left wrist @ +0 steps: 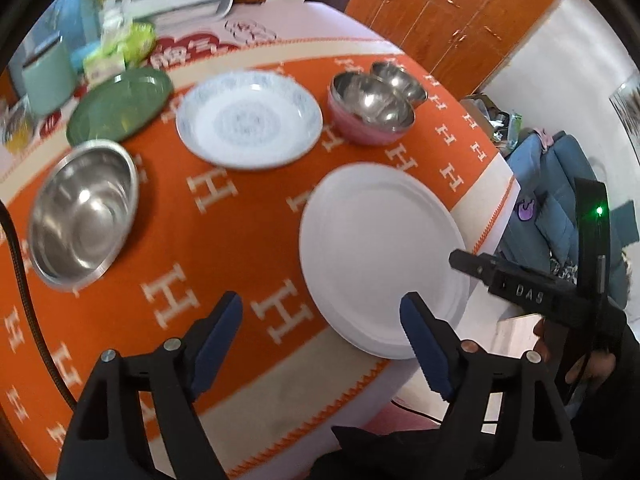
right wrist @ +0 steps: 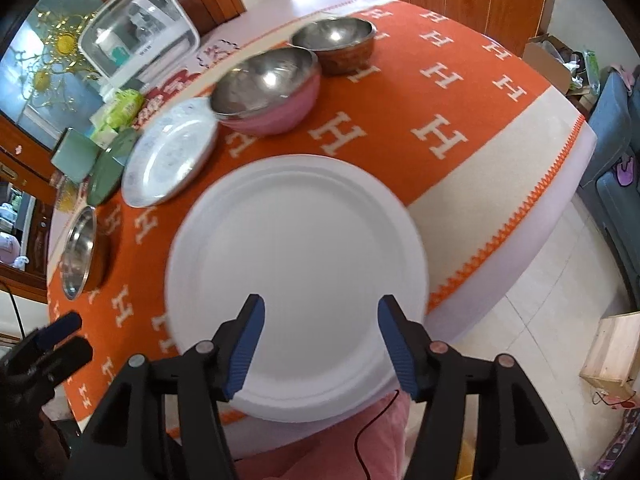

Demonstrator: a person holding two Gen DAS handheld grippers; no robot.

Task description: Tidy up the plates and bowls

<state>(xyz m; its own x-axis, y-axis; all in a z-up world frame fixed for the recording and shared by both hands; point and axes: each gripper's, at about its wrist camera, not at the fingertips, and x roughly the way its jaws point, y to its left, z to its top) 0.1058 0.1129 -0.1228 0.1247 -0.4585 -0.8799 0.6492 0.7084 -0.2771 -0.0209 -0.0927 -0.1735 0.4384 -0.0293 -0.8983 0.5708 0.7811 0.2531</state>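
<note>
- Left gripper (left wrist: 322, 312): jaws stand wide apart and hold nothing. It is above the orange cloth (left wrist: 240, 216), with its right pad over the near rim of the white plate (left wrist: 380, 256).
- Right gripper (right wrist: 320, 320): jaws are parted and hold nothing. Both blue pads hang over the near half of the white plate (right wrist: 296, 264); whether they touch the plate cannot be told.
- White plate: lies flat at the near edge of the table, partly on the cloth's cream border. Its near rim appears to reach past the table edge in the right wrist view.
- Patterned plate (left wrist: 249, 120): sits flat further back on the cloth, apart from the white plate.
- Green plate (left wrist: 120, 104): sits to the left of the patterned plate, just beside it.
- Large steel bowl (left wrist: 84, 216): stands upright at the left of the cloth, just in front of the green plate.
- Pink bowl (left wrist: 370, 110): steel-lined, upright, to the right of the patterned plate.
- Brown bowl (right wrist: 336, 46): steel-lined, just behind the pink bowl; contact between the two cannot be told.
</note>
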